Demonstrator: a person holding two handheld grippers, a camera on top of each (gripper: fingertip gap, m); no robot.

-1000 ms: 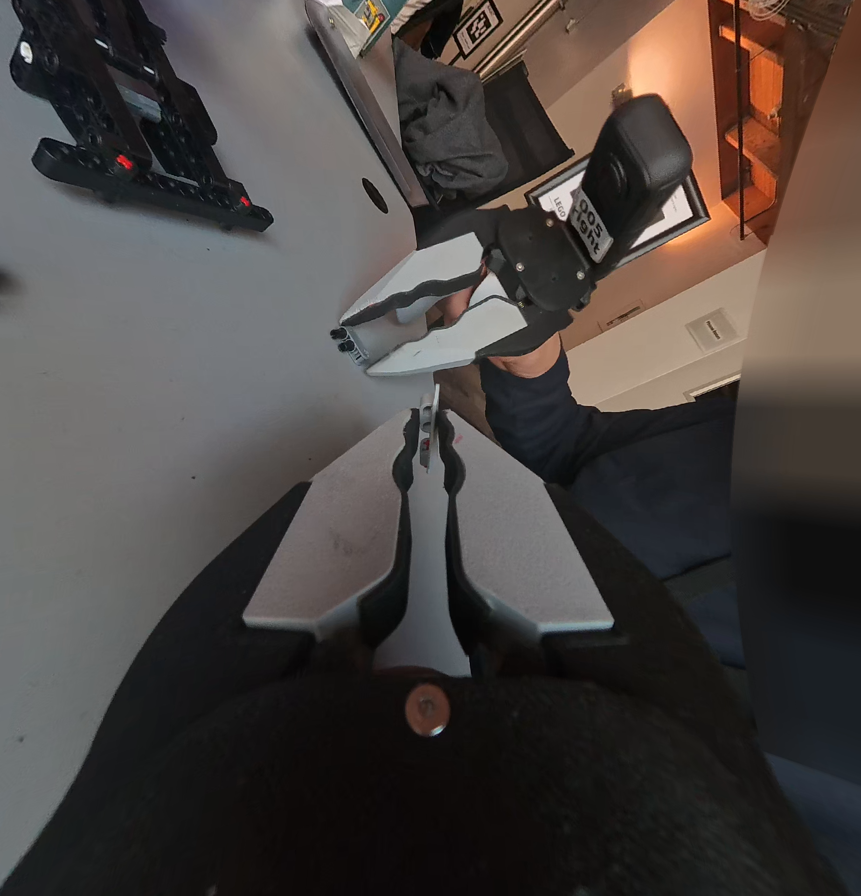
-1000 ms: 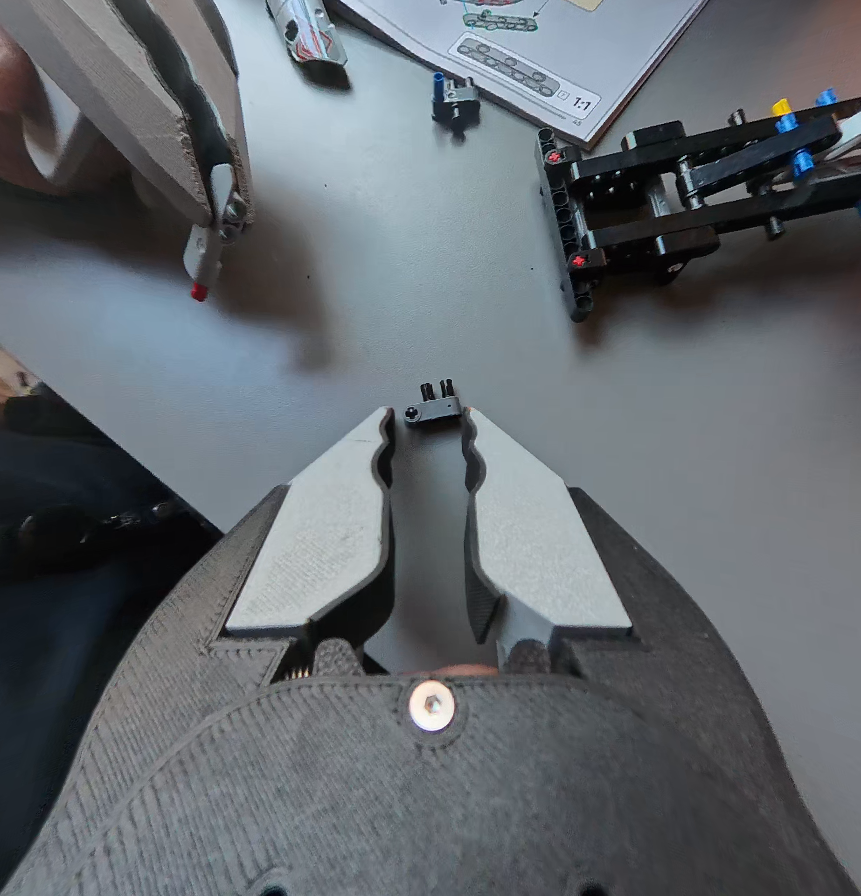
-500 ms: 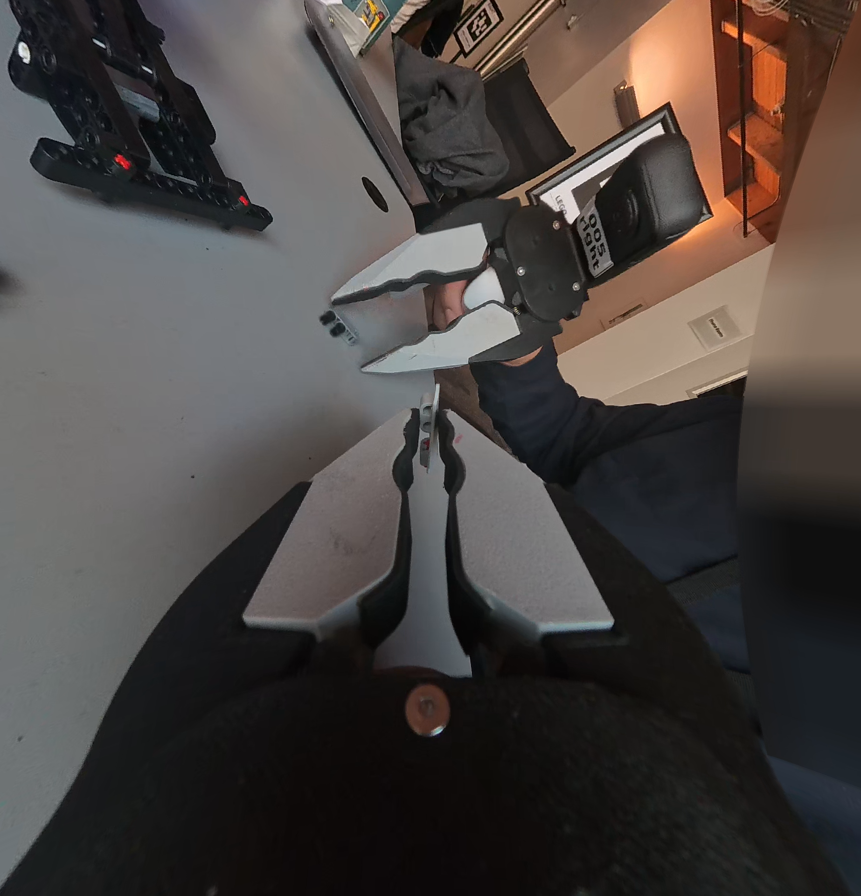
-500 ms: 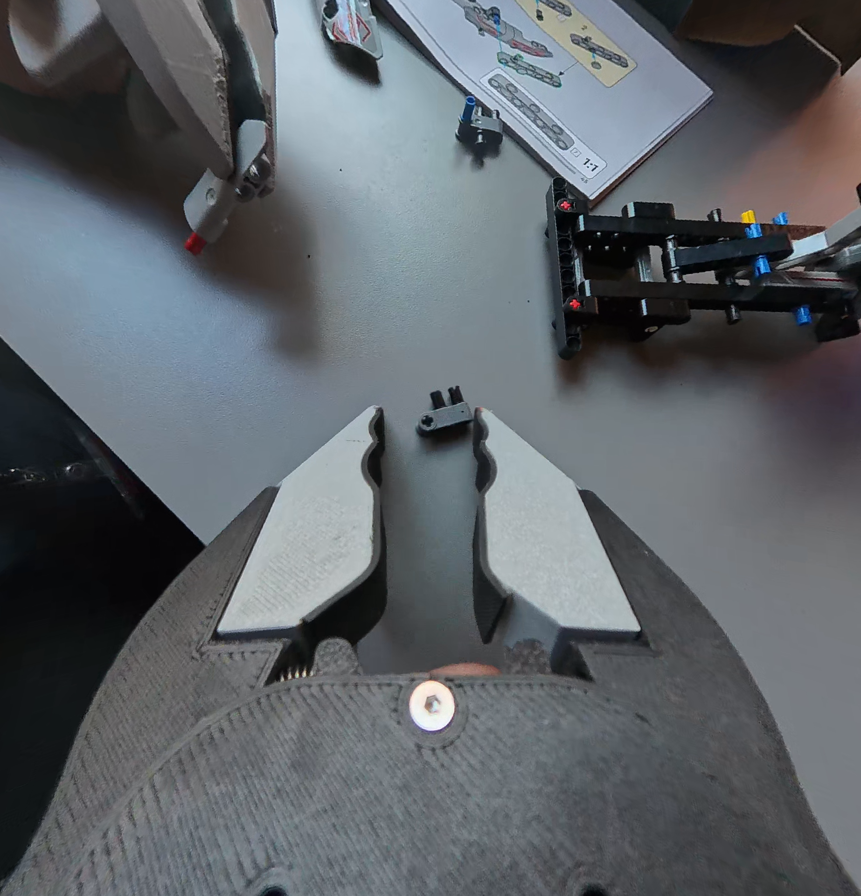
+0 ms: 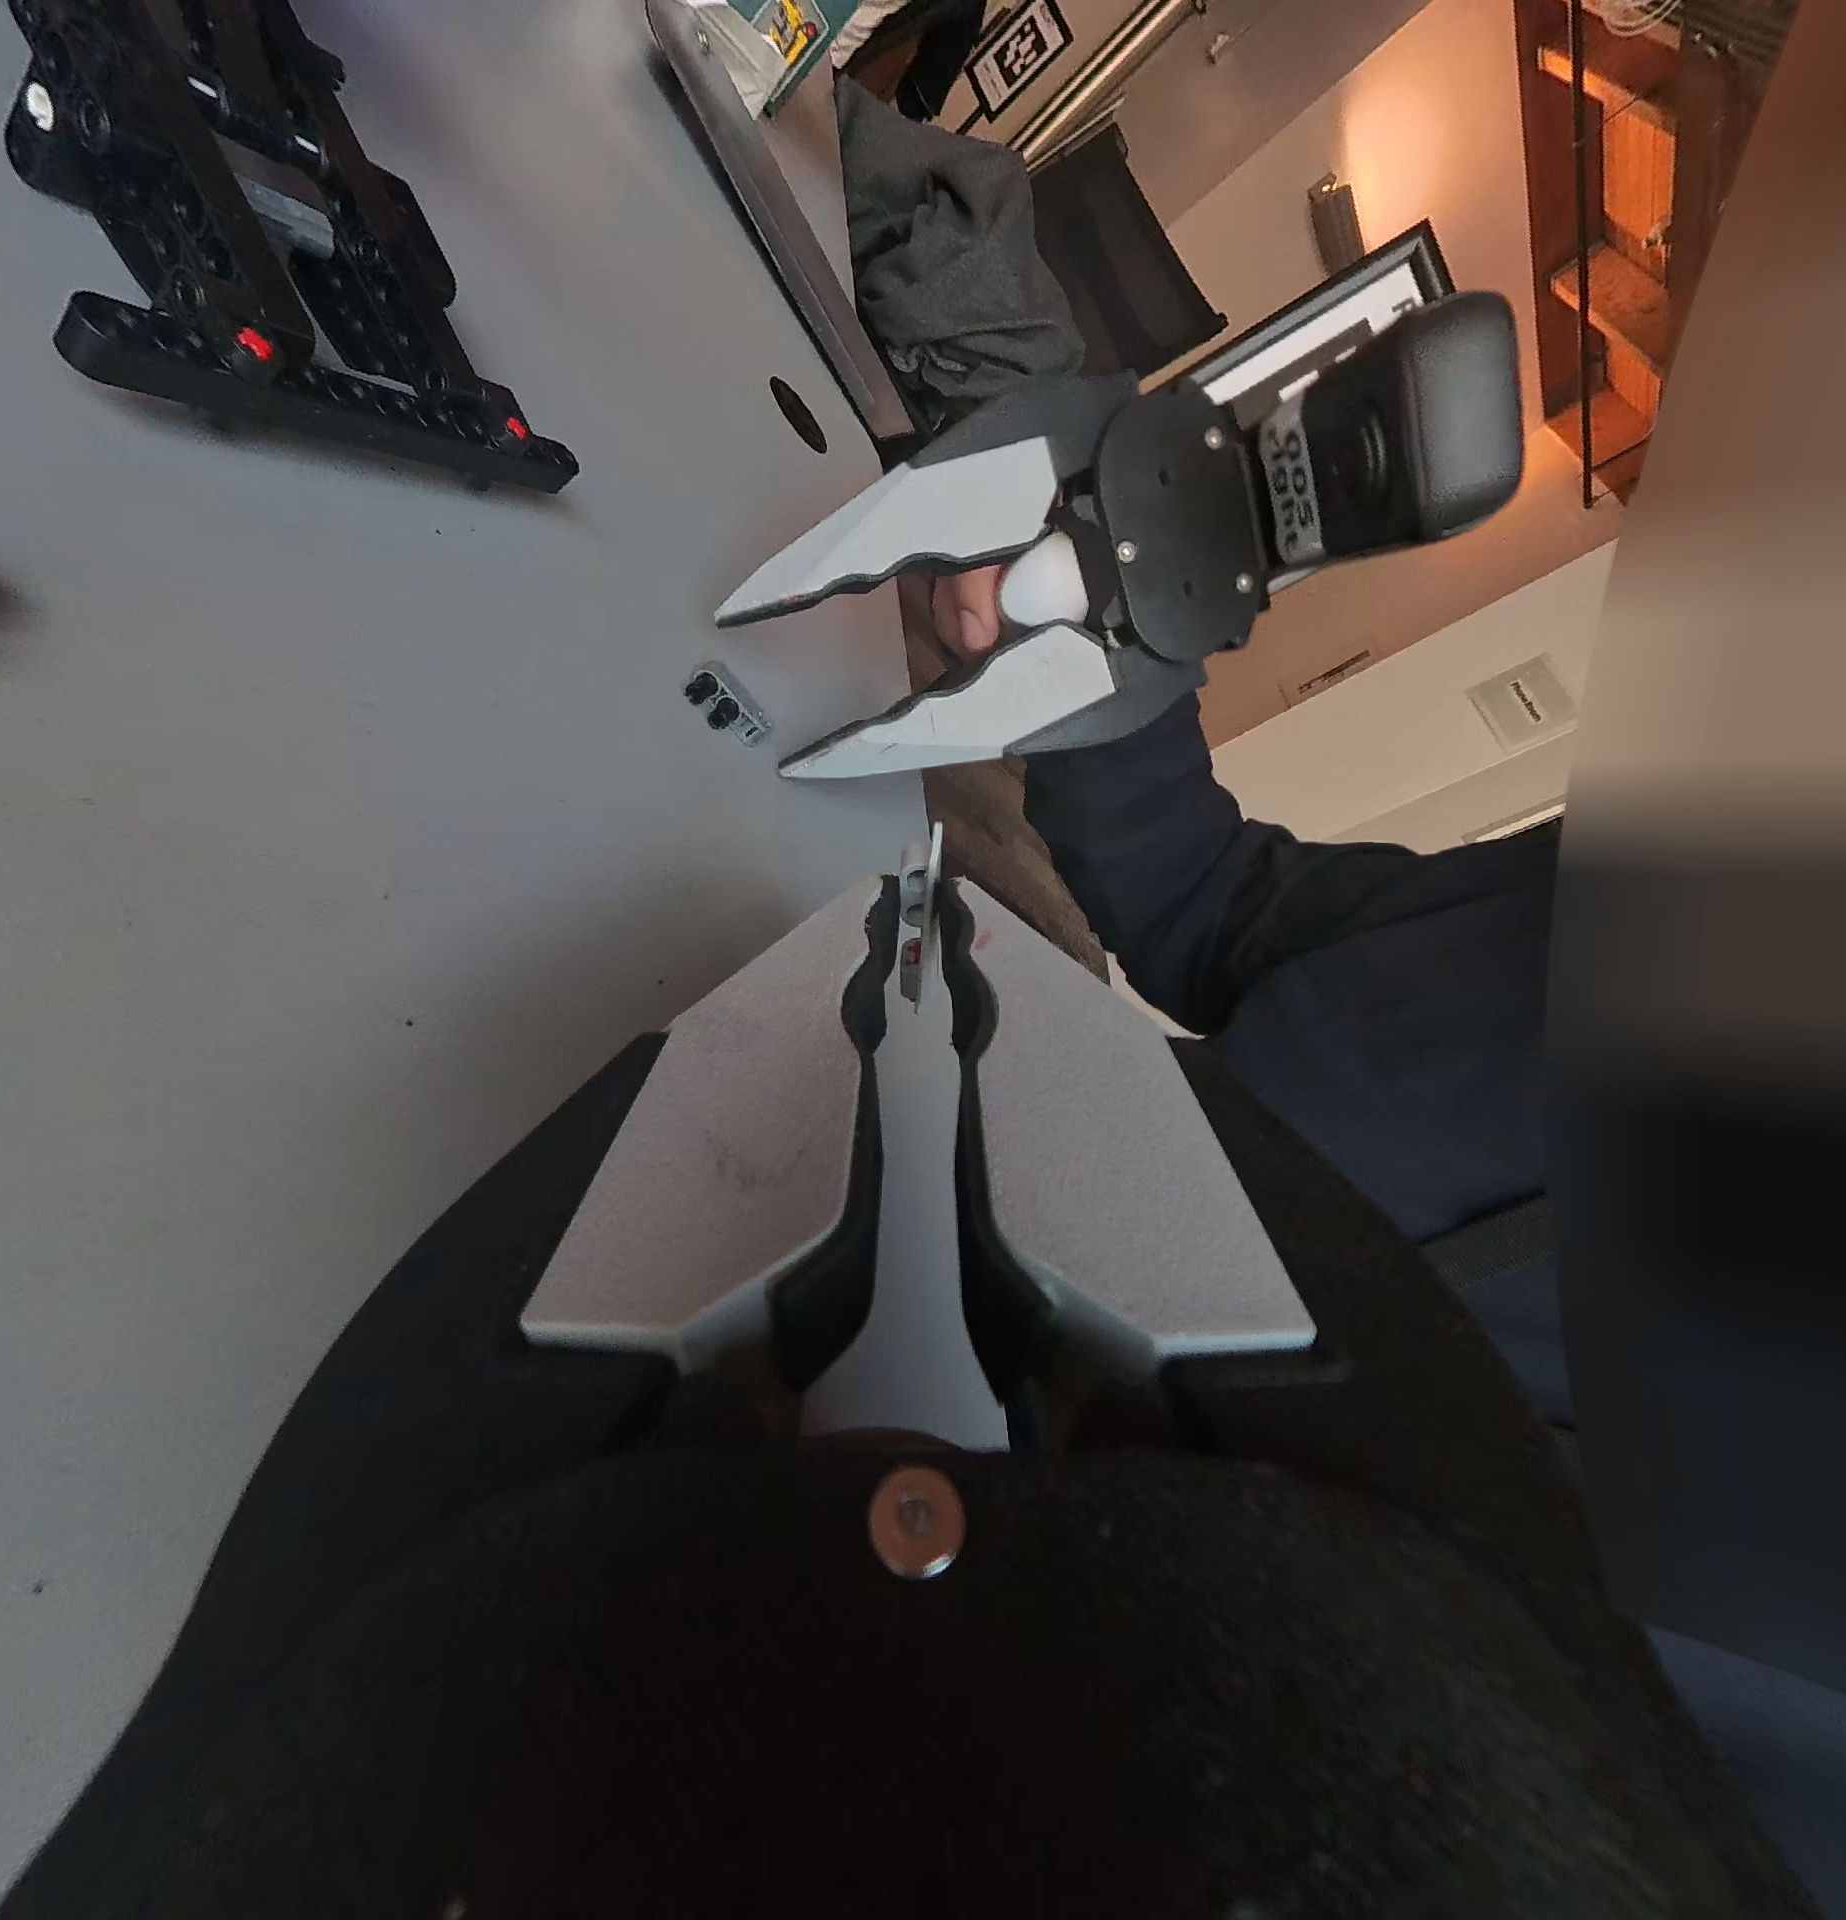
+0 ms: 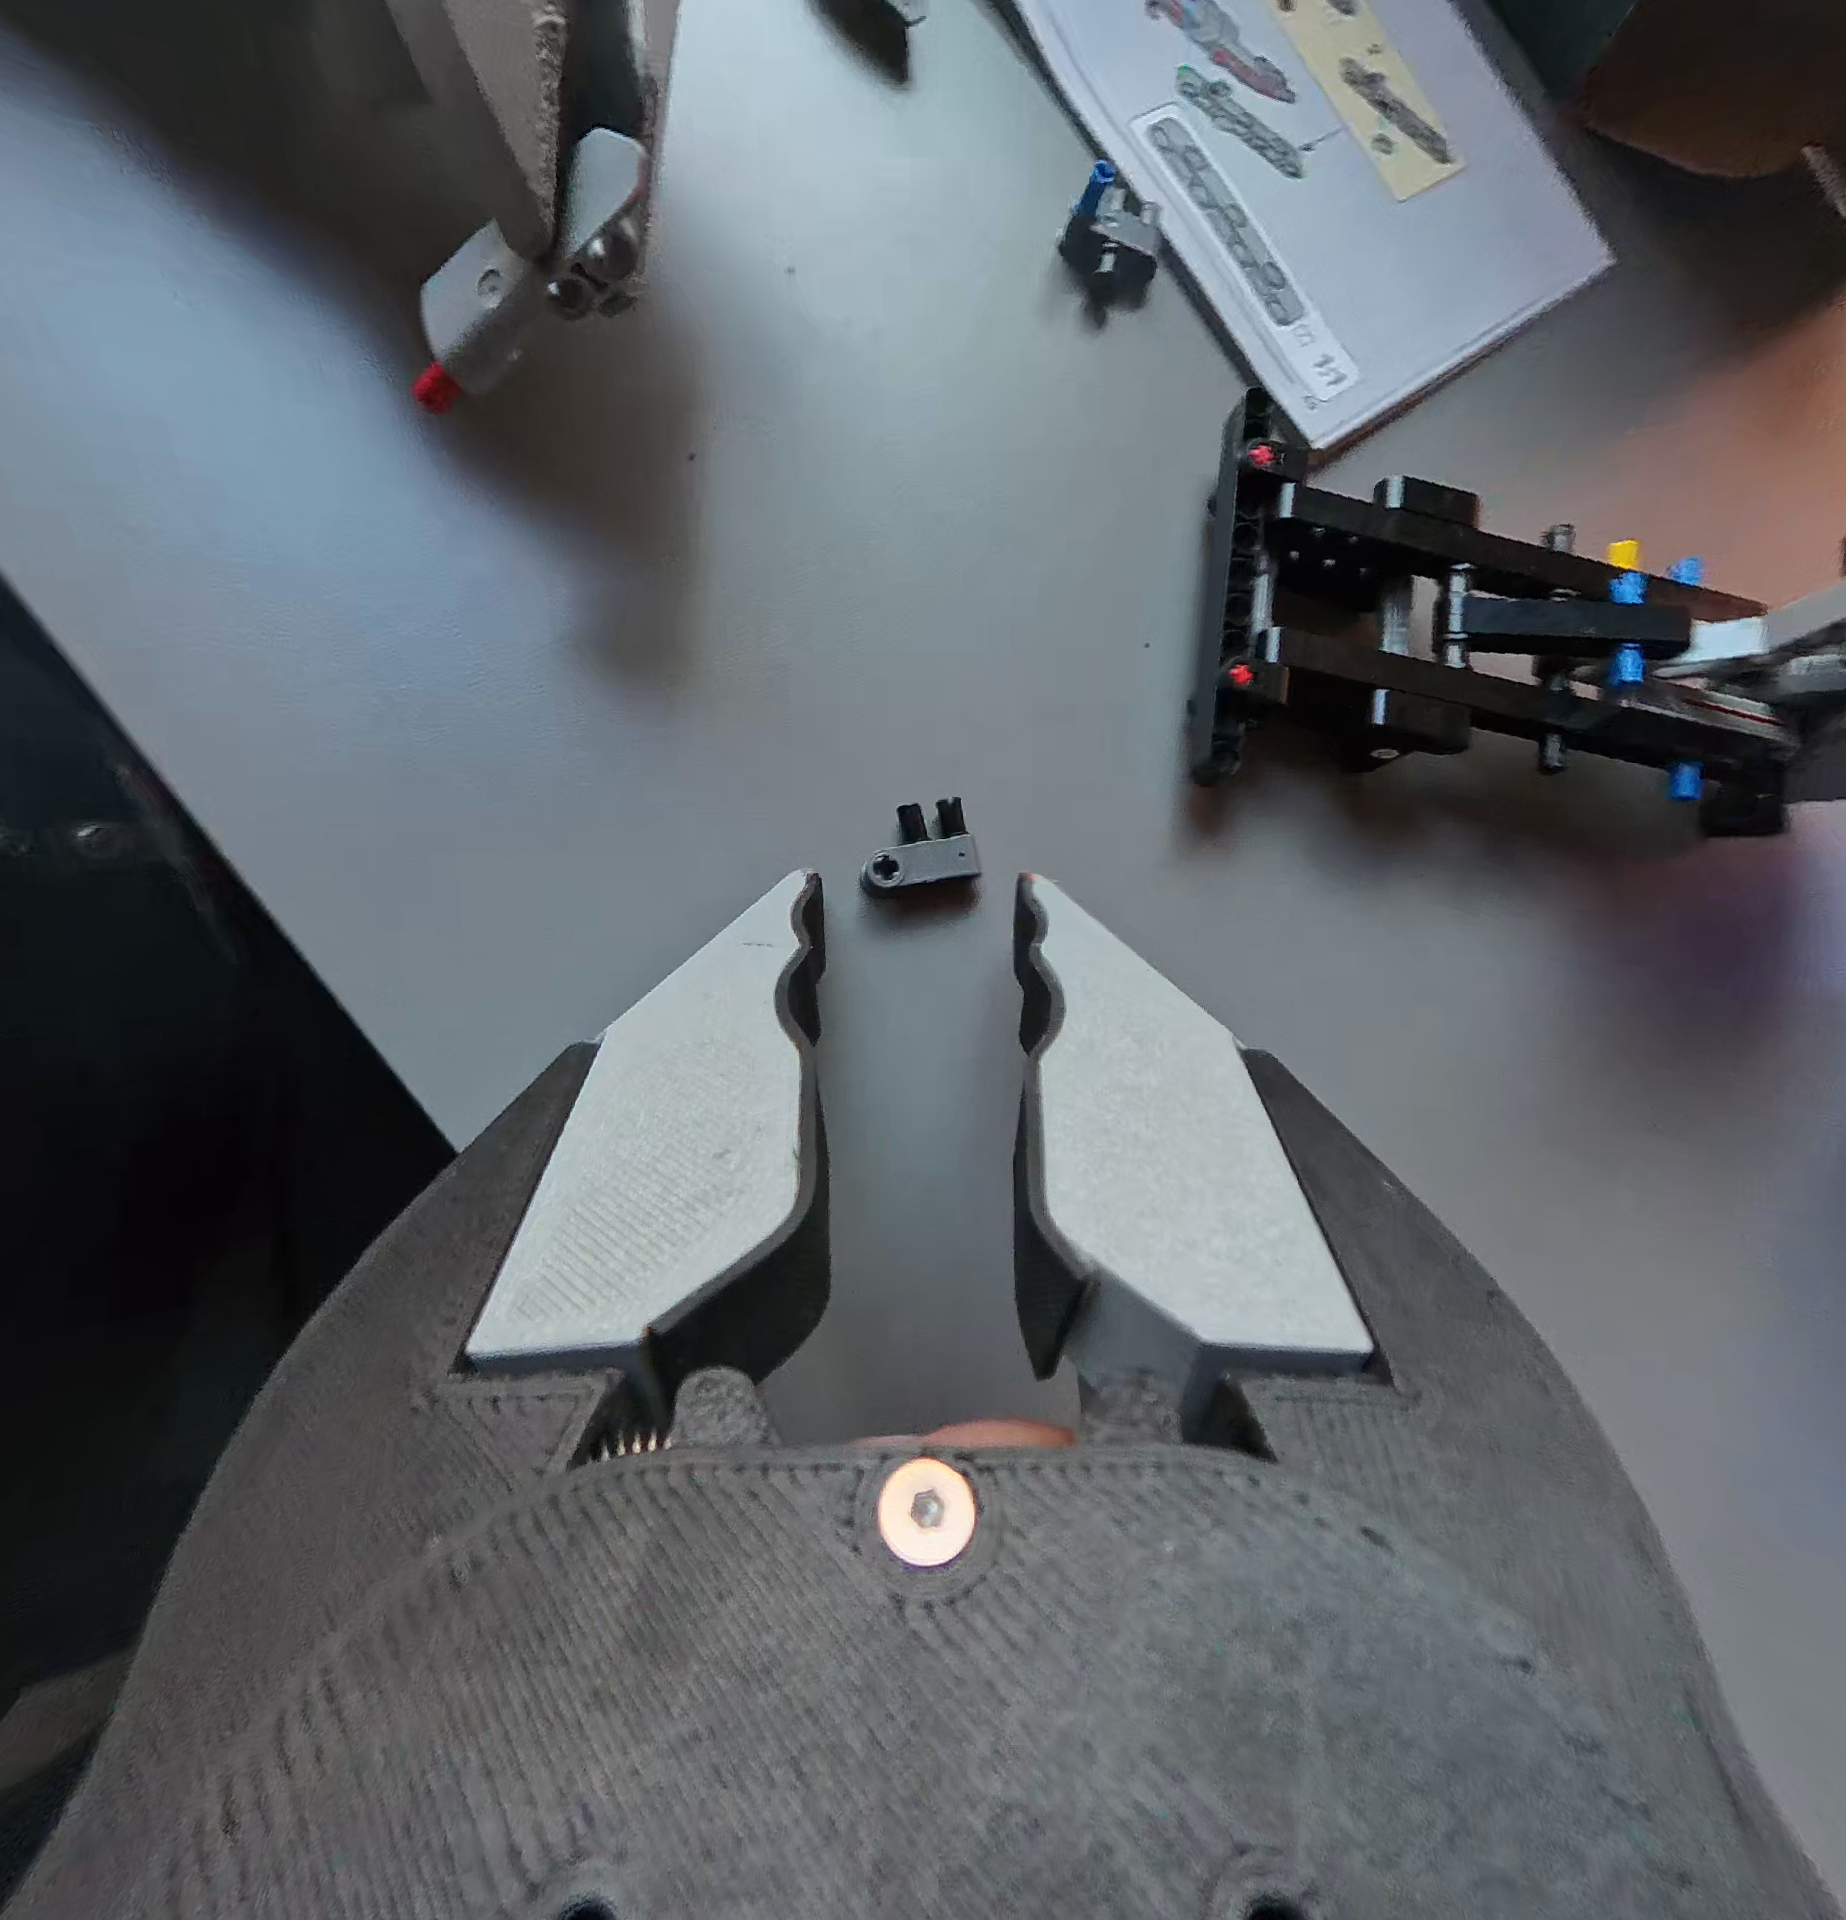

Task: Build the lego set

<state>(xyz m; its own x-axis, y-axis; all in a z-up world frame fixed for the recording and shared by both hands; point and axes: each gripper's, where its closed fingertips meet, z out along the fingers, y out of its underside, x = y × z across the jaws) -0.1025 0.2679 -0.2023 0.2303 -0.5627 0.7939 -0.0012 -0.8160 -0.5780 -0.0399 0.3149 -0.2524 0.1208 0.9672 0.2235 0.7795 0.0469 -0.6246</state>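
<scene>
Lego chassis, the black beam frame with red, blue and yellow pins, lies flat on the grey tabletop, forward-right of my right gripper and well apart from it. Instruction booklet lies open behind the chassis, one corner just beside the end beam. Another small grey-blue piece sits at the booklet's near edge. My left gripper has its jaws clenched on a light grey beam with a red pin at one end, held up off the tabletop. Right jaws are released, spread wide, empty. Small dark grey connector with two black pins lies on the tabletop right ahead of the right tips, centred on the gap, touching neither. Step, as I read it: pick up that connector to mate it with the held beam. Next move calls for easing forward and down so the tips straddle the connector body, then closing across its short width, keeping clear of the pins. Room: bare tabletop all round the connector, nothing to snag. Tabletop edge runs close on my near-left; a nudged piece could skid off there, so close slowly.
</scene>
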